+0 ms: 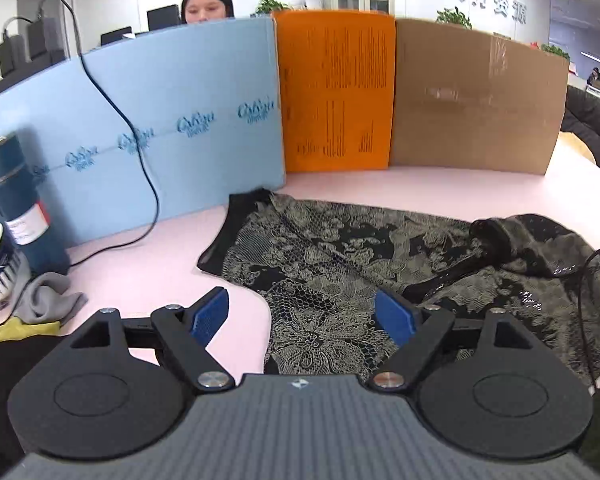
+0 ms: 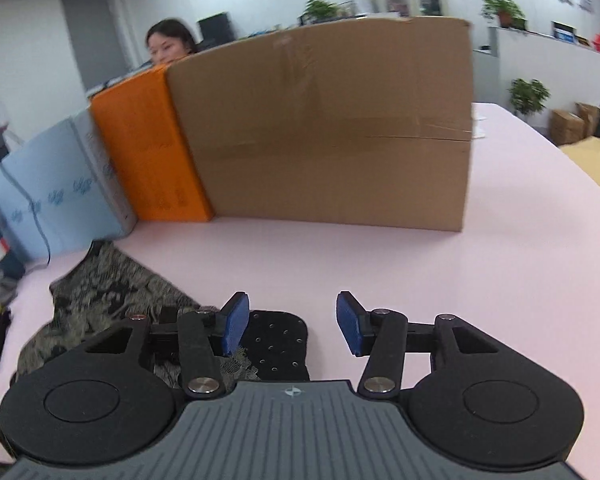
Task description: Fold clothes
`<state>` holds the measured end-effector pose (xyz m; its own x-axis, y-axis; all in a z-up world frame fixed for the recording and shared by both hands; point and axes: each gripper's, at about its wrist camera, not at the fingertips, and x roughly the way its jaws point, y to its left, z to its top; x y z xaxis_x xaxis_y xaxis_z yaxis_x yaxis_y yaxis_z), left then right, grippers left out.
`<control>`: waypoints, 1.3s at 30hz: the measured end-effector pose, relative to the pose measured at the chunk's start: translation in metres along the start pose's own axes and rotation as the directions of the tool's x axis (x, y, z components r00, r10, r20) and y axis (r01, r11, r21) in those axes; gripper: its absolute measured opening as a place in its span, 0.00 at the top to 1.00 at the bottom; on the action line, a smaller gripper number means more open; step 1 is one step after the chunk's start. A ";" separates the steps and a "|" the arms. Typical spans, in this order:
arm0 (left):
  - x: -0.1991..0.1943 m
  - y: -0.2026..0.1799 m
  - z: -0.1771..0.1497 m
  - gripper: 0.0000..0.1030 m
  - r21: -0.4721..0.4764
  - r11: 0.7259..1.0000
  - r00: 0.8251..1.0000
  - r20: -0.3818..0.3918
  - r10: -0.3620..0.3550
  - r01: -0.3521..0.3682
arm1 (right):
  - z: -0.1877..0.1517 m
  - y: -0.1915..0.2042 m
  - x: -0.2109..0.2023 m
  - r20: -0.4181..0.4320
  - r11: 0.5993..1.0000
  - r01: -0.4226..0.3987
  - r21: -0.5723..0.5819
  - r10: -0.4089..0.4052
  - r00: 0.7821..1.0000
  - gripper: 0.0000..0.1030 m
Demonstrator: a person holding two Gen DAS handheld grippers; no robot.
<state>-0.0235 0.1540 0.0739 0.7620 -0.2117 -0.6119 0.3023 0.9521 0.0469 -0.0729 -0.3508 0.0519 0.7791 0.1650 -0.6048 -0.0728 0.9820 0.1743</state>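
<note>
A black garment with a beige lace print (image 1: pixel 332 264) lies spread on the pink table (image 1: pixel 148 272), its right side bunched into sheer sequinned folds (image 1: pixel 540 248). My left gripper (image 1: pixel 300 312) hovers open over the garment's near left edge, blue pads wide apart with nothing between them. In the right wrist view the same garment (image 2: pixel 100 292) lies at the lower left, and a black perforated part (image 2: pixel 276 344) shows between the fingers. My right gripper (image 2: pixel 292 324) is open above that edge, holding nothing.
A blue foam board (image 1: pixel 172 120), an orange panel (image 1: pixel 336 88) and a cardboard sheet (image 1: pixel 476 96) stand along the table's back. A dark flask (image 1: pixel 16 200), brush, grey and yellow cloths sit at the left. A black cable (image 1: pixel 140 152) crosses the board. A person sits behind it.
</note>
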 end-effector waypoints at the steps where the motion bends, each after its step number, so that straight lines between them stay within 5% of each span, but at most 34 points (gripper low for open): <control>1: 0.010 0.002 0.002 0.24 0.011 1.000 1.000 -0.016 -0.013 0.013 | 0.006 0.008 0.012 -0.026 0.996 -0.034 -0.077 0.032 0.999 0.55; 6: 0.048 0.005 0.006 0.24 0.106 0.994 0.998 -0.061 -0.033 0.039 | 0.041 0.028 0.051 -0.148 0.892 -0.202 -0.405 0.154 0.977 0.49; 15: 0.122 -0.006 0.022 0.23 0.201 0.978 0.994 -0.107 -0.033 0.054 | 0.089 0.057 0.124 -0.328 0.591 -0.363 -0.720 0.171 0.929 0.48; 26: 0.159 -0.013 0.015 0.23 0.221 0.973 0.982 -0.188 -0.016 0.058 | 0.061 0.090 0.195 -0.607 0.291 -0.648 -0.704 0.227 0.762 0.49; 32: 0.172 -0.014 0.010 0.23 0.233 0.970 0.974 -0.225 -0.010 0.064 | 0.041 0.113 0.218 -0.697 0.200 -0.733 -0.650 0.225 0.681 0.58; 37: 0.179 -0.013 0.009 0.20 0.211 0.975 0.973 -0.231 -0.018 0.068 | 0.030 0.116 0.228 -0.725 0.220 -0.756 -0.617 0.215 0.654 0.59; 39: 0.182 -0.011 0.010 0.19 0.189 0.980 0.972 -0.233 -0.023 0.069 | 0.026 0.114 0.229 -0.738 0.249 -0.764 -0.595 0.207 0.642 0.84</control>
<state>0.1173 0.1030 -0.0303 0.6001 -0.1766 -0.7802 0.4567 0.8764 0.1529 0.1137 -0.2035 -0.0466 0.0254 0.3770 -0.9259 -0.9841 0.1725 0.0432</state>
